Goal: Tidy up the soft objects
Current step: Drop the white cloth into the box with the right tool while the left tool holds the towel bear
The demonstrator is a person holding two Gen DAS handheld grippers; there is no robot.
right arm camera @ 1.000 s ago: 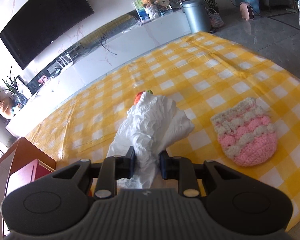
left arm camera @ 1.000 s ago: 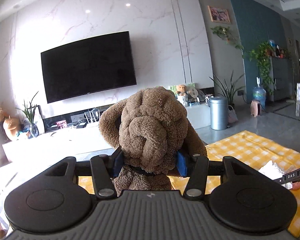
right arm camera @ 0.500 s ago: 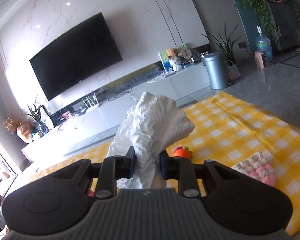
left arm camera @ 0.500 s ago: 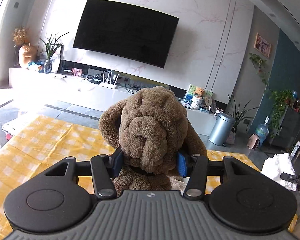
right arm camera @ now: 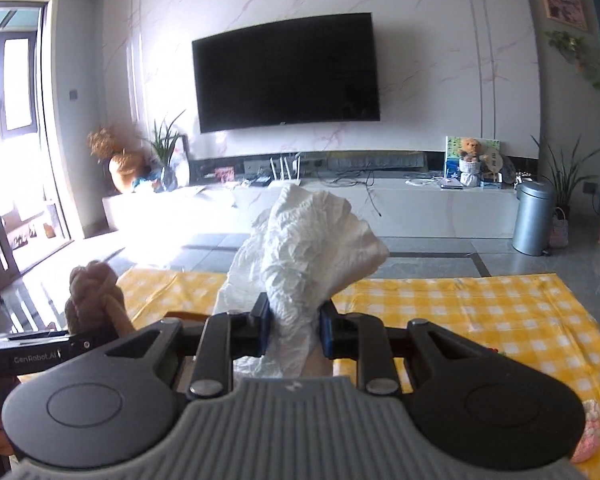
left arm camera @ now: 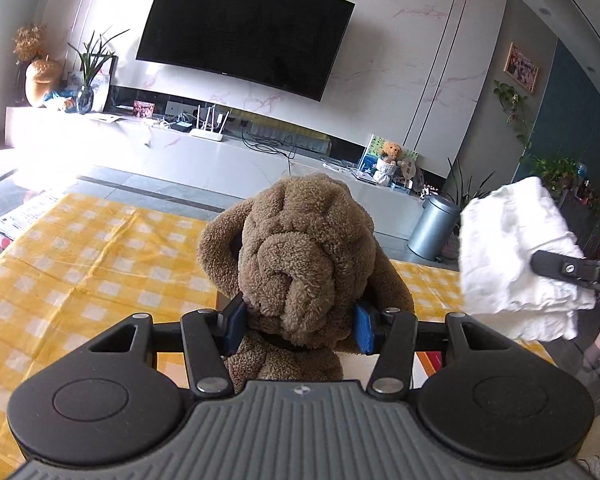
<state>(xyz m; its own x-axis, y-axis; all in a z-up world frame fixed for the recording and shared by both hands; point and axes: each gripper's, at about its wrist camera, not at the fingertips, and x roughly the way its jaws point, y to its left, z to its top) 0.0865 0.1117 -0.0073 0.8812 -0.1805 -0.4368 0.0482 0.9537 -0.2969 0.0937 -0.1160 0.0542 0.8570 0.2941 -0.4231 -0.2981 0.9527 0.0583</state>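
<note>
My left gripper (left arm camera: 298, 326) is shut on a brown plush dog (left arm camera: 300, 248) at its neck and holds it up above the yellow checked tablecloth (left arm camera: 80, 264). My right gripper (right arm camera: 294, 330) is shut on a crumpled white cloth (right arm camera: 304, 248) and holds it up in the air. The cloth also shows in the left wrist view (left arm camera: 516, 264), at the right, with a finger of the right gripper on it. The plush dog shows at the left of the right wrist view (right arm camera: 94, 300).
A pink and white knitted pouch (right arm camera: 588, 436) lies at the table's right edge. A wooden box edge (left arm camera: 440, 360) shows under the grippers. Beyond the table are a TV (right arm camera: 286, 72), a white cabinet (right arm camera: 380, 208) and a metal bin (right arm camera: 534, 218).
Both grippers have risen and tilted up with their loads. The white cloth has come closer to the plush dog, and the view has swung off the table toward the TV wall.
</note>
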